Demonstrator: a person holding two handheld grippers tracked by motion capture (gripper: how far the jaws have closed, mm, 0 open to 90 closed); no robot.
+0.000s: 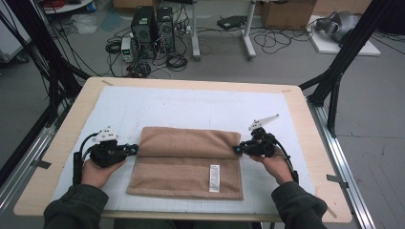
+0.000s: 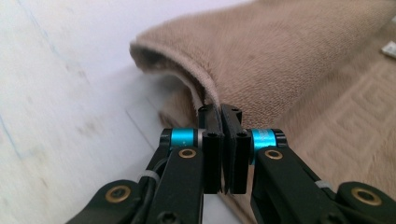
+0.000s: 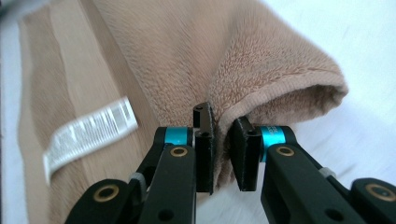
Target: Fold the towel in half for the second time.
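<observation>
White gridded mat [image 1: 157, 102] on a wooden table [image 1: 305, 129], computer towers [image 1: 153, 31] (amid tangled cables) behind, cardboard box [image 1: 286, 13]

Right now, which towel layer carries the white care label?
The flat bottom layer nearest the person carries the white label. The folded-over upper layer, pinched by both hand-held grippers, has none showing.
</observation>
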